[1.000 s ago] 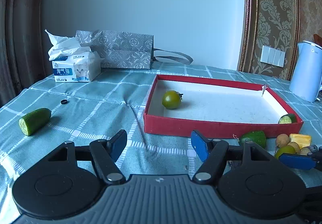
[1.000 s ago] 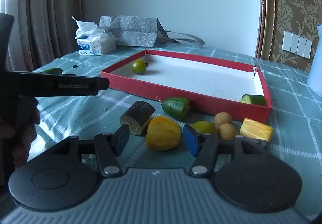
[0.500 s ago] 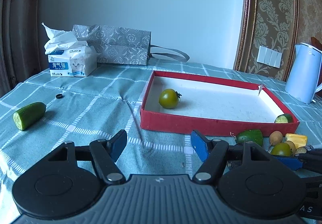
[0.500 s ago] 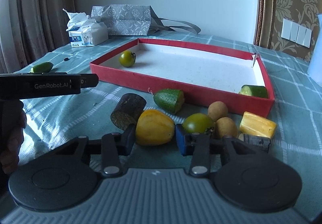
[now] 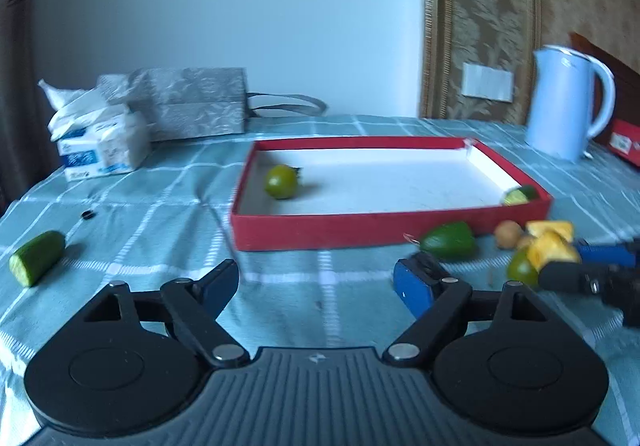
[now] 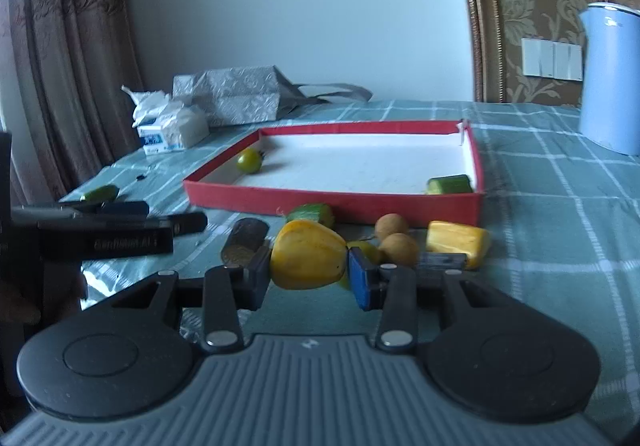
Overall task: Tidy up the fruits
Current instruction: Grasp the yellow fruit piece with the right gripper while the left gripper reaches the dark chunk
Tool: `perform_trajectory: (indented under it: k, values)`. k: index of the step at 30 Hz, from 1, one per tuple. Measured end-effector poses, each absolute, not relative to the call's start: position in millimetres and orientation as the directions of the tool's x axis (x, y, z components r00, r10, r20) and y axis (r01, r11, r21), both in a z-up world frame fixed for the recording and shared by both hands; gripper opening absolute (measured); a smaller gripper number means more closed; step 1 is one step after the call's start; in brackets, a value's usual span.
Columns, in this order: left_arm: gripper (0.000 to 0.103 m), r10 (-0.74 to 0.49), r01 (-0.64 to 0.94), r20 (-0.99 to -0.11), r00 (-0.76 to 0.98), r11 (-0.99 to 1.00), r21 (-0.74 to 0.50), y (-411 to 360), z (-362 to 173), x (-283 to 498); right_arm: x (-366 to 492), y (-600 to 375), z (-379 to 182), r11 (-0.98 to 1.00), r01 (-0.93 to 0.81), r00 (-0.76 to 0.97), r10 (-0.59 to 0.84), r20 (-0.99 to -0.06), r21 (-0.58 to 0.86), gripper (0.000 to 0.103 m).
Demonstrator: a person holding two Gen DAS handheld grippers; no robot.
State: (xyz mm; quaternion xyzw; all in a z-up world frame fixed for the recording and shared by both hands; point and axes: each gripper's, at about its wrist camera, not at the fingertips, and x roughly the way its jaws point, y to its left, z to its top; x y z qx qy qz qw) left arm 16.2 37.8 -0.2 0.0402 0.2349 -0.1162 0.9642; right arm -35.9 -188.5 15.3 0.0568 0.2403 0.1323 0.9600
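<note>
In the left wrist view, the left gripper (image 5: 316, 282) filled the bottom of the frame, its jaws opening with only bare checked tablecloth (image 5: 160, 205) between them. At centre sat one red tray (image 5: 360, 234) holding two items: a green tomato (image 5: 281, 181) toward its left end and a cucumber piece (image 5: 520, 194) in its lower right corner. One cucumber half (image 5: 36, 263) lay alone at the far left edge; a green chunk (image 5: 450, 241) lay just before the tray's front wall. One kettle (image 5: 568, 101) stood upper right, one tissue pack (image 5: 100, 141) and one grey bag (image 5: 192, 105) upper left. In the right wrist view, the right gripper (image 6: 308, 274) at lower centre was clamped on one yellow fruit piece (image 6: 308, 260), both pads pressing its sides. Behind it lay two round tan fruits (image 6: 392, 225), a second yellow piece (image 6: 456, 242) to the right, one dark brown chunk (image 6: 244, 242) to the left and a second green tomato (image 6: 366, 250), mostly hidden
</note>
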Motion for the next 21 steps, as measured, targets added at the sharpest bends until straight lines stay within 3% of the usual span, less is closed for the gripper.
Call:
perform_trajectory:
  k: [7, 18, 21]
  values:
    - [0.089, -0.236, 0.288, -0.452, 0.860, 0.956, 0.050, 10.4, 0.5, 10.2, -32.7, -204.5, 6.1, 0.955, -0.194, 0.851, 0.277, -0.445, 0.224, 0.038]
    - [0.088, -0.154, 0.233, -0.558, 0.815, 0.970, 0.073, -23.6, -14.7, 40.9, -37.5, -212.3, 5.2, 0.950, -0.191, 0.868, 0.282, -0.410, 0.248, 0.038]
    - [0.062, -0.166, 0.231, -0.584, 0.794, 0.972, 0.038, -24.1, -16.1, 47.4, -38.2, -214.3, 6.0, 0.947, -0.192, 0.871, 0.286, -0.400, 0.257, 0.038]
